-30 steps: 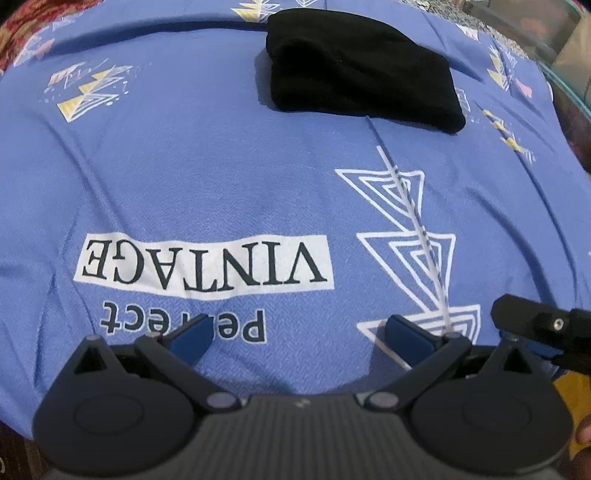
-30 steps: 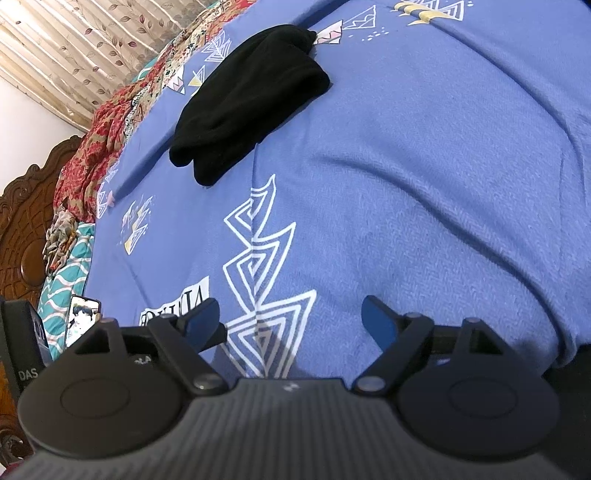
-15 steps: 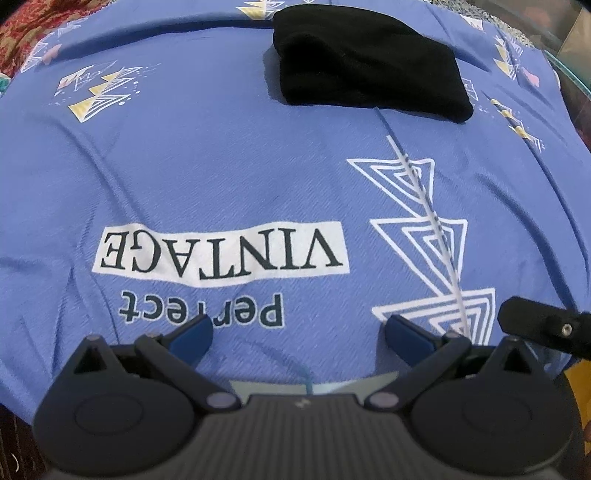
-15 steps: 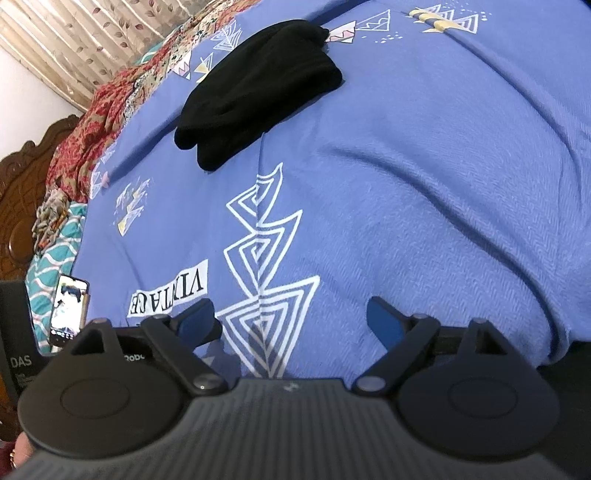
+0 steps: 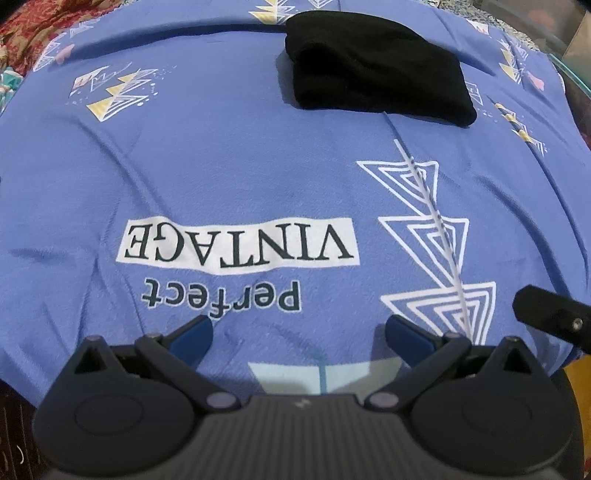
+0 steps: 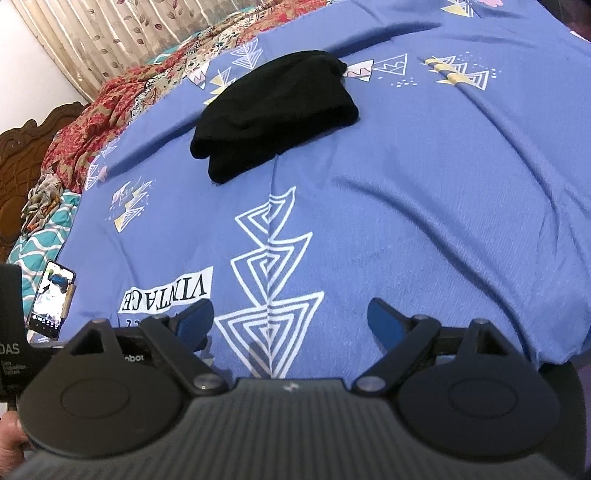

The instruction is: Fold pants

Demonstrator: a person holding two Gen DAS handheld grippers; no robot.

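The black pants [image 5: 376, 66] lie folded in a compact bundle on the far part of a blue printed bedsheet [image 5: 221, 177]. They also show in the right wrist view [image 6: 273, 107], upper middle. My left gripper [image 5: 299, 336] is open and empty, low over the sheet's near edge, far from the pants. My right gripper [image 6: 290, 319] is open and empty, also near the front edge. Part of the right gripper [image 5: 554, 317] shows at the right of the left wrist view.
The sheet carries a "Perfect VINTAGE" print [image 5: 236, 245] and white triangle patterns [image 6: 269, 266]. A red patterned blanket [image 6: 110, 103] and a wooden headboard [image 6: 26, 147] lie at the left. A phone [image 6: 51, 299] stands at the left edge. Curtains [image 6: 110, 29] hang behind.
Both grippers have drawn back toward the near edge of the bed, away from the folded pants. Both stay open and empty.
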